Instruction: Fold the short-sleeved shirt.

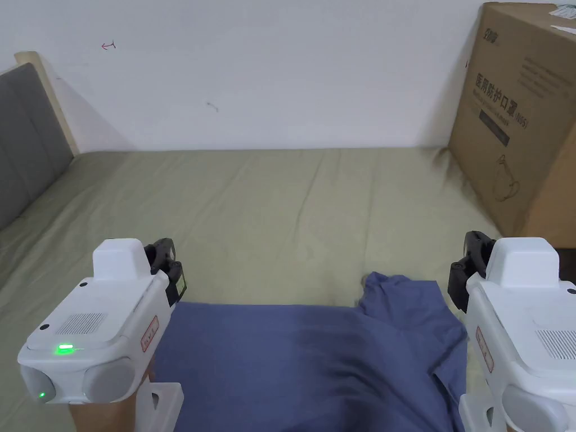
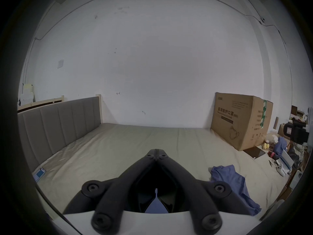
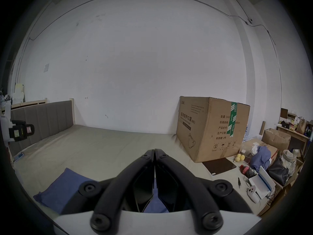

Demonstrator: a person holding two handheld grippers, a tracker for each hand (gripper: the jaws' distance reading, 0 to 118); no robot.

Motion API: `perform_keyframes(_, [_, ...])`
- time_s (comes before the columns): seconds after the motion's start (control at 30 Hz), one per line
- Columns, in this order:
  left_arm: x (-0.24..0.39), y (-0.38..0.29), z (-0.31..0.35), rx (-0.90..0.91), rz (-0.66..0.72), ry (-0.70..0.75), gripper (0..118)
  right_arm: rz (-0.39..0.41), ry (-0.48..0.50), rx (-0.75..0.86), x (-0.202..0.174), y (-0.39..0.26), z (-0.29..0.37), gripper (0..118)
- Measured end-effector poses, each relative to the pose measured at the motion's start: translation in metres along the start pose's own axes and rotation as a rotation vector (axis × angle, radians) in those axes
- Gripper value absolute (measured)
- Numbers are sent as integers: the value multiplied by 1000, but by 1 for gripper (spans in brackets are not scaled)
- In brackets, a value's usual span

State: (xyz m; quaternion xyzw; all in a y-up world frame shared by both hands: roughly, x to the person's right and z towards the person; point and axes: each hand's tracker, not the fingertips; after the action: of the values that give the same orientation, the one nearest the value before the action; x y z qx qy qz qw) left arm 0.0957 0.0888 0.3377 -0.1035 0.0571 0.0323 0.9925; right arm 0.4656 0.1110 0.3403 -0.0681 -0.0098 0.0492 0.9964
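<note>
The blue shirt [image 1: 304, 360] is lying flat on the bed [image 1: 270, 214] between the left gripper [image 2: 156, 151] and right gripper [image 3: 154, 151], both hovering with jaws pressed together, empty. A cardboard box [image 1: 523, 124] is standing beyond.

Short-sleeved shirt [image 1: 292, 360]: plain slate blue, no print seen. Bed sheet [image 1: 270, 214]: solid olive-khaki. Headboard [image 2: 59, 125]: grey w/ vertical panel seams, pale wood frame. Wall [image 1: 253, 73]: white, faint marks noted. Cardboard box [image 3: 211, 128]: brown w/ dark print, green-white tape strip. Left gripper [image 2: 156, 151] & right gripper [image 3: 154, 151]: black jaws, white housings; green light seen on left housing.
</note>
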Motion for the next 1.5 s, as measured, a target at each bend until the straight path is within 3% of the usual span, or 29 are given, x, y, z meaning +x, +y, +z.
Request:
perform_keyframes(0.2, [-12,-7,-52,-181,37,-21,0,-2,-1,-25,5,-3,-19,0])
perform_keyframes(0.57, [-63,-63,-213,-546,43,-17,0,19,-13,-119,7,-21,-81,0])
perform_keyframes(0.6, [-67,-69,-226,-584,49,-23,5,22,-13,-128,7,-23,-87,0])
perform_keyframes(0.63, [-71,-76,-239,-629,50,3,19,24,-16,-136,7,-25,-92,0])
perform_keyframes(0.73, [-81,-99,-267,-721,87,54,83,36,-20,-164,7,-33,-108,0])
perform_keyframes(0.77, [-85,-105,-275,-730,112,76,93,38,-20,-176,7,-36,-113,0])
perform_keyframes(0.83, [-89,-116,-283,-766,121,86,97,36,-23,-194,9,-42,-123,0])
perform_keyframes(1.0, [-94,-144,-300,-855,86,89,92,24,-32,-241,10,-56,-144,0])
perform_keyframes(1.1, [-89,-160,-301,-908,47,55,39,16,-29,-267,11,-64,-152,0])
perform_keyframes(1.17, [-83,-164,-298,-881,14,56,32,15,-24,-289,12,-69,-158,0])
perform_keyframes(1.23, [-78,-162,-296,-870,17,44,1,15,-18,-310,15,-74,-165,0])
perform_keyframes(1.3, [-72,-160,-294,-852,9,26,0,10,-14,-351,21,-80,-177,2])
perform_keyframes(1.37, [-67,-153,-287,-813,-45,11,0,-4,-11,-425,30,-89,-197,19])
perform_keyframes(1.4, [-67,-148,-282,-785,-44,9,0,0,-10,-469,34,-93,-208,40])
perform_keyframes(1.43, [-68,-142,-276,-758,-22,2,0,-9,4,-510,39,-99,-221,73])
perform_keyframes(1.47, [-71,-137,-273,-733,2,-9,0,-5,12,-556,43,-107,-234,93])
perform_keyframes(1.5, [-73,-131,-268,-711,23,-16,0,-18,25,-606,47,-115,-247,102])
